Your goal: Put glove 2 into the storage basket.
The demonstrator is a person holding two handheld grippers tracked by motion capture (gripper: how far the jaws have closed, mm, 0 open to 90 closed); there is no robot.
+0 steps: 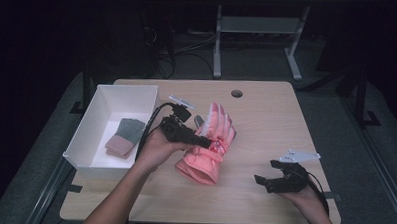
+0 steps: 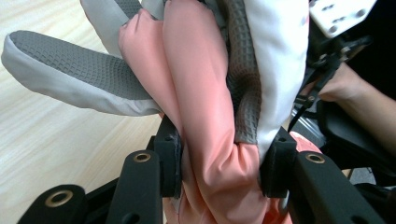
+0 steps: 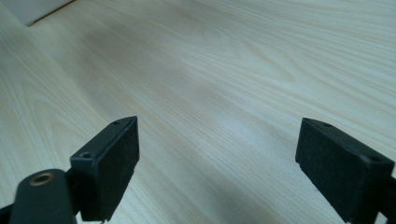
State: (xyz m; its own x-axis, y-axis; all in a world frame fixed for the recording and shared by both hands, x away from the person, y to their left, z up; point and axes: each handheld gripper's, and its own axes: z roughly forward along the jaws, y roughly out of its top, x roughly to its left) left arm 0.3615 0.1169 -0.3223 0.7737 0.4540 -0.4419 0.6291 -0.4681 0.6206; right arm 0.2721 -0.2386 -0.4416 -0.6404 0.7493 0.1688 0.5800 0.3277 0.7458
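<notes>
Pink fabric is showing on one thick winter glove (image 1: 209,145), which is lying near the middle of the wooden table (image 1: 271,124), with its cuff pointing to the near side and its fingers to the far side. One white box (image 1: 99,113) is standing on the left part of the table, and inside it one smaller glove (image 1: 125,138), grey and brownish, is lying; its details are hard to make out. Two grippers are being held, one in each hand. The left gripper (image 2: 224,163) is pinching the pink glove at the wrist part: in the left gripper view the fabric is being squeezed between the two black pads, and the grey textured palm side and a grey thumb are visible, while the fingertips are cut off at the top. The right gripper (image 3: 217,163) is resting low over bare wood at the near right, well apart from the glove, with its jaws spread wide and holding nothing.
</notes>
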